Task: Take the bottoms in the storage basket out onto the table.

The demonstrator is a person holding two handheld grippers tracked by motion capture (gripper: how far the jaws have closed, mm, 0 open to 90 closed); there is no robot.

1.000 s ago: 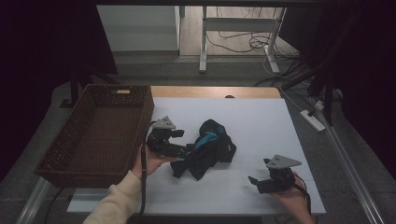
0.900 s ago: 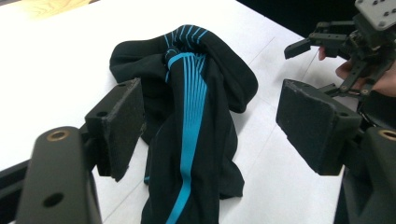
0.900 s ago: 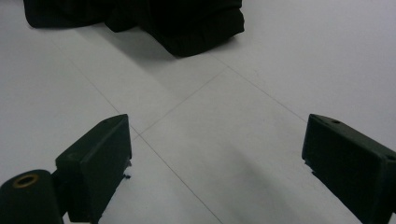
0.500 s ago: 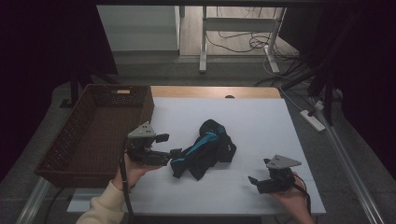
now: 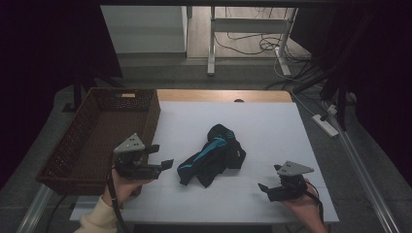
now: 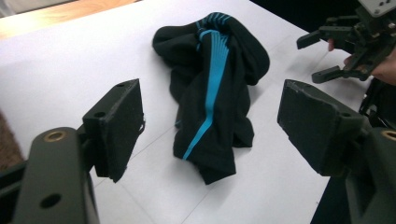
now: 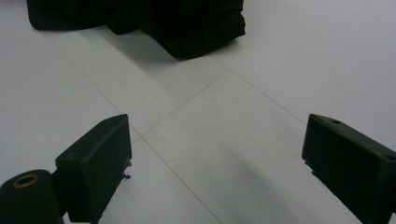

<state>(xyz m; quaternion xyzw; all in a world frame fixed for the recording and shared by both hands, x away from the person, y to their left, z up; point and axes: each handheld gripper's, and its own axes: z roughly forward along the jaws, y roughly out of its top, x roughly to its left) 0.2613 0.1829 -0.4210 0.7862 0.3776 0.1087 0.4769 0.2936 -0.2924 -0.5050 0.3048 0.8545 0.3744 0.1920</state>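
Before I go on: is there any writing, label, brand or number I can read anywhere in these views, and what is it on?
None can be read.
Basket: a pale tag on its far wall, too small and blurred to read.
Black garment with blue stripes: stripes, no lettering seen.
Left gripper and right gripper: no markings seen.
White table: thin grid lines, no text.

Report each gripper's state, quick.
Left gripper: open, holding nothing, black garment lies ahead of it.
Right gripper: open, empty, over the bare white table.
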